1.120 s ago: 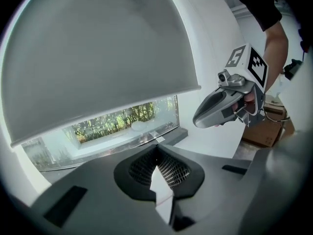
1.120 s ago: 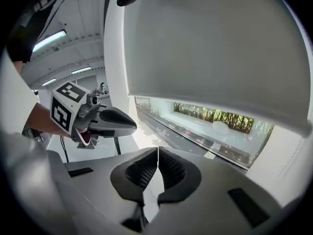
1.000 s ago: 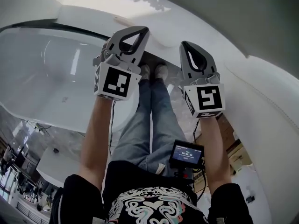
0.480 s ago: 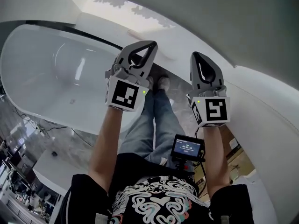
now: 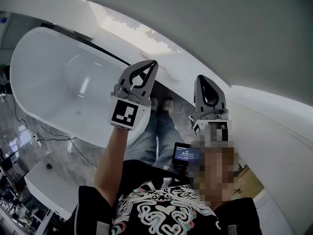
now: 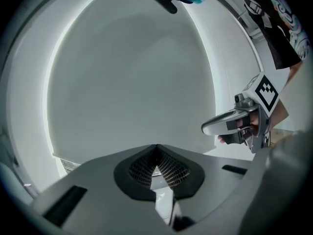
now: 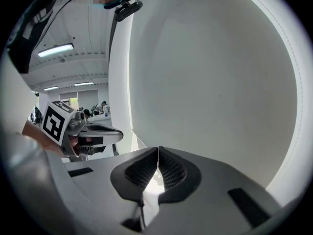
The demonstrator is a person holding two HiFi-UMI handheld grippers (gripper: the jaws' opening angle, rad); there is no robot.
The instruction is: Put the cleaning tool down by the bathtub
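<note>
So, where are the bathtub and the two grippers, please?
bathtub (image 5: 58, 77): head view, bare inner wall.
left gripper (image 6: 157, 148): left gripper view, where shut fingers meet.
right gripper (image 7: 158, 150): right gripper view, where shut fingers meet.

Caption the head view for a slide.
Grey two-jaw left gripper and right gripper, both shut and empty, held beside the white oval bathtub; no cleaning tool visible.

Looks down on a grey marbled floor (image 5: 83, 156). Carries a long white bathtub (image 5: 58, 77) across its far left part. Shows a thin black cable (image 5: 49, 140) trailing over the stone just beside the tub's near side. Bears a person's two pale shoes (image 5: 161, 103), side by side, close to the tub's right end. Holds a white block (image 5: 46, 187) at the near left edge.
</note>
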